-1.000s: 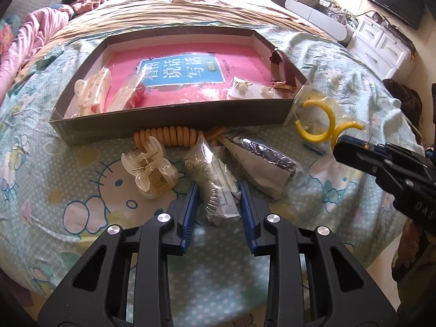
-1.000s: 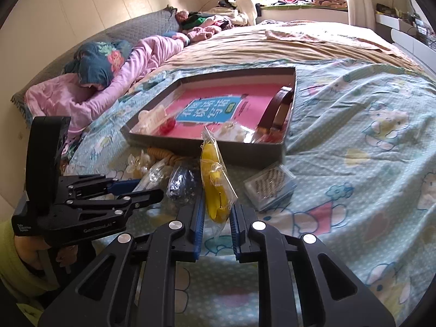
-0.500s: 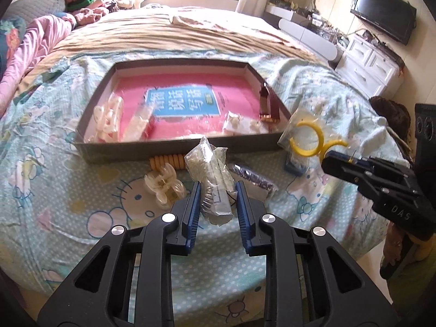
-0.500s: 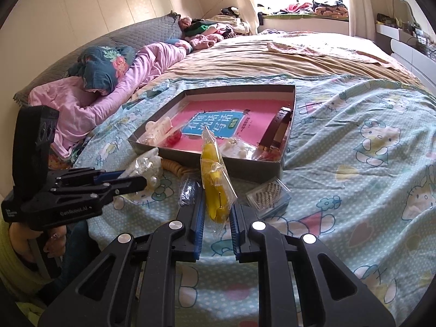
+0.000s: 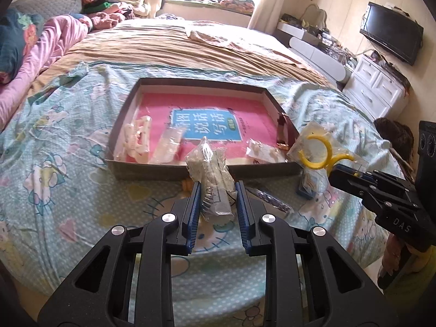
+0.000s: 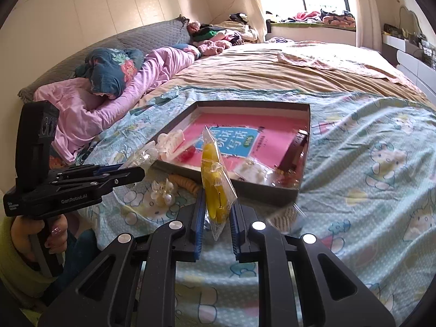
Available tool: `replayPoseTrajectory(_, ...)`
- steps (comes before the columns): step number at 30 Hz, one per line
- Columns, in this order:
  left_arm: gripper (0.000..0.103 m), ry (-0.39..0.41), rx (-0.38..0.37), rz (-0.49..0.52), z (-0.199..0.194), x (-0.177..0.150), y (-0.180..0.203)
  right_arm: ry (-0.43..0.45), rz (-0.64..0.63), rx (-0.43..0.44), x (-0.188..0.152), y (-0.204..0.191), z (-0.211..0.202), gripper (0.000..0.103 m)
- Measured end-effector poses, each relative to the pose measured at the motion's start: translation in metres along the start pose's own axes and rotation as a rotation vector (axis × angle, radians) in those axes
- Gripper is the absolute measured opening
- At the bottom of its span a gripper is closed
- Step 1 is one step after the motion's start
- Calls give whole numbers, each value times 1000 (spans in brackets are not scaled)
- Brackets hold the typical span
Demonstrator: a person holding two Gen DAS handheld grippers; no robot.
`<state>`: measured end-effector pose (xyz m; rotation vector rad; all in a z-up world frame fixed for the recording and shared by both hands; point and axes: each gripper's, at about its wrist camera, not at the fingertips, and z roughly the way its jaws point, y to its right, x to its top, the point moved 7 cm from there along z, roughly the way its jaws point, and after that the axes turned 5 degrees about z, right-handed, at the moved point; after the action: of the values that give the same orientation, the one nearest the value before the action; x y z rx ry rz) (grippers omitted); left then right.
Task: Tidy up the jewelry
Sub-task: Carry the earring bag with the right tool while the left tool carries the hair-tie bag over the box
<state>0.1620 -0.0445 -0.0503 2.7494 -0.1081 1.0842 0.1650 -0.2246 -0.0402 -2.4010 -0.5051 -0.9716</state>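
My left gripper (image 5: pixel 218 190) is shut on a clear bag with a pale hair comb (image 5: pixel 211 169) and holds it above the bed, just short of the box's near wall. The shallow grey box (image 5: pixel 201 84) with a pink book as its floor lies ahead on the bedspread. My right gripper (image 6: pixel 217 207) is shut on a clear bag with a yellow hair piece (image 6: pixel 215 179), also lifted in front of the box (image 6: pixel 245 103). In the left wrist view the right gripper (image 5: pixel 338 170) and its yellow bag (image 5: pixel 317 150) hang at the box's right corner. The left gripper (image 6: pixel 136 173) shows at the left of the right wrist view.
In the box lie a white claw clip (image 5: pixel 137 139), a clear bag (image 5: pixel 169 144), a small white bag (image 5: pixel 261 151) and a brown clip (image 5: pixel 283 133). On the bedspread in front are an orange spiral tie (image 6: pixel 185 181), a clear claw clip (image 6: pixel 162 193) and a dark foil bag (image 5: pixel 269 200). Pink bedding lies at the left.
Both grippers have risen, each lifting its bag off the bedspread. The left jaws have closed tighter on the comb bag. The items left on the bed now sit lower in view.
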Motion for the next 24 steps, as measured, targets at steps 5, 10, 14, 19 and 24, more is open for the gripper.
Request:
replayPoseTrajectory(5, 17, 11, 18, -24, -1, 3, -14, 1, -10, 5, 7, -6, 6, 16)
replayPoseTrajectory(10, 17, 15, 27, -41, 0, 8, -26, 6, -8, 3, 13, -7, 10, 16)
replayPoseTrajectory(14, 17, 19, 33, -45, 4, 17, -32, 13, -3, -6, 23, -5, 17, 16)
replayPoseTrajectory(19, 17, 17, 33, -44, 11, 27, -37, 18, 7, -24, 33, 1, 26, 16)
replayPoseTrajectory(24, 17, 18, 26, -46, 17, 36, -39, 27, 28, -36, 42, 9, 32, 16)
